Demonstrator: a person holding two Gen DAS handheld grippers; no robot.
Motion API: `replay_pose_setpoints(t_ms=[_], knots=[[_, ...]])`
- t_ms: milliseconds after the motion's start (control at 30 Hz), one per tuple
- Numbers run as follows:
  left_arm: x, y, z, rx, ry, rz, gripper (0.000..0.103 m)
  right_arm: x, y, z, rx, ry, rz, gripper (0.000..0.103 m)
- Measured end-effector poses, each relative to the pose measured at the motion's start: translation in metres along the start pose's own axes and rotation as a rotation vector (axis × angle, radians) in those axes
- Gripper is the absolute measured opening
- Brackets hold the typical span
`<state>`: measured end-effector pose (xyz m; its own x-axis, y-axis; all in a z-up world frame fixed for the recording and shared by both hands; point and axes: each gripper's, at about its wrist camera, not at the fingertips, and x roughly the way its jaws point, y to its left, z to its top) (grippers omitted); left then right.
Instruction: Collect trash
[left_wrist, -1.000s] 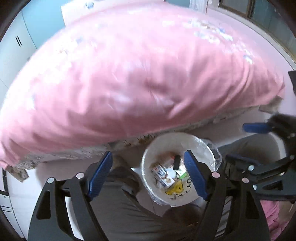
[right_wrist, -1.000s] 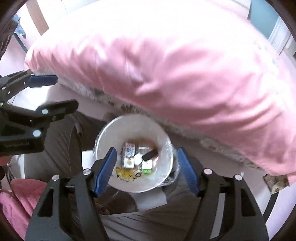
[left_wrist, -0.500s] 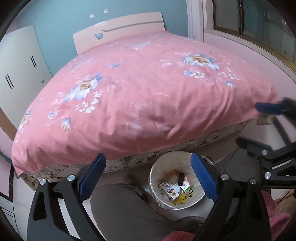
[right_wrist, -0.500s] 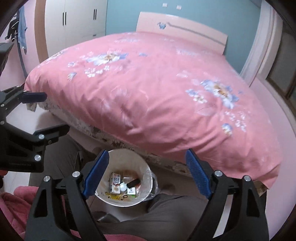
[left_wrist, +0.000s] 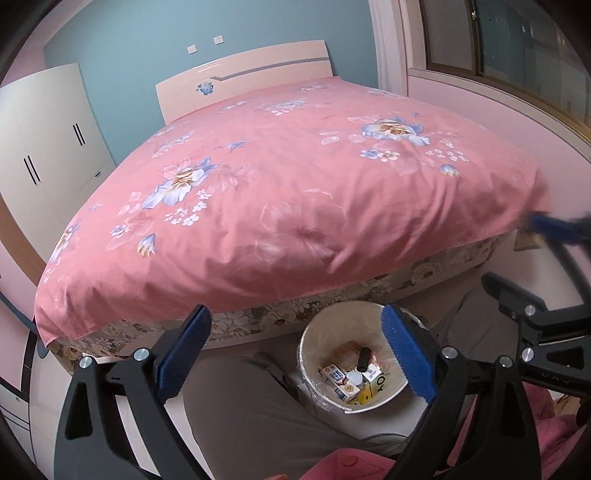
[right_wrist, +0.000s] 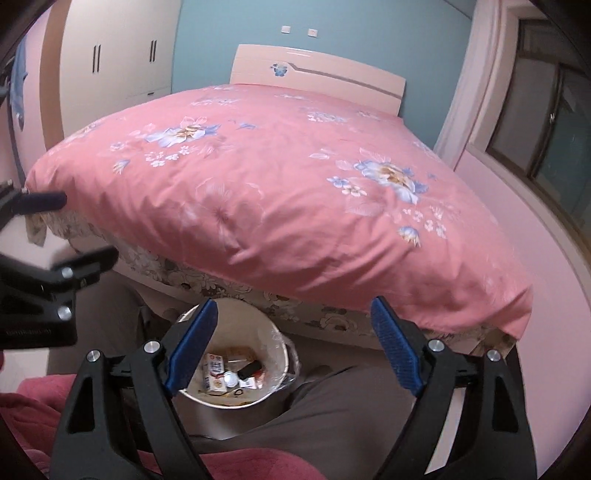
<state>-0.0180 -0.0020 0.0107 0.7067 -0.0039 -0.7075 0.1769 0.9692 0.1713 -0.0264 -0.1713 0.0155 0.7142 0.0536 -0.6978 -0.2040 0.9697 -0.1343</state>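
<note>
While both my grippers, left (left_wrist: 295, 354) and right (right_wrist: 291, 347), gape empty | trash bin (left_wrist: 314, 341) near: light, thin-walled, liner slippery | grip rim.

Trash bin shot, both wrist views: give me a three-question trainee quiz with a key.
1. True or false: the left gripper and the right gripper both stand open with nothing between their fingers.
2. Where does the trash bin stand? A) on the bed B) on the floor by the bed's foot C) inside the wardrobe
3. Name one thing lying in the bin.

Key: 1 true; 2 B; 3 a small carton (a dark stick-shaped thing also counts).
</note>
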Motion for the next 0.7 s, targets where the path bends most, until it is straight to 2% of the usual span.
replay_pose_setpoints(t_ms=[167,700], knots=[[-0.0022,-0.0066,-0.0038,0.011,0.001,-0.007,0.095,0.0003,-0.0038,-0.0049,0.047,0.025,0.035,0.083],[-0.0026,-0.0090,-0.0054,0.012,0.005,-0.011,0.095,-0.0002,-0.0028,-0.0086,0.054,0.043,0.043,0.083]])
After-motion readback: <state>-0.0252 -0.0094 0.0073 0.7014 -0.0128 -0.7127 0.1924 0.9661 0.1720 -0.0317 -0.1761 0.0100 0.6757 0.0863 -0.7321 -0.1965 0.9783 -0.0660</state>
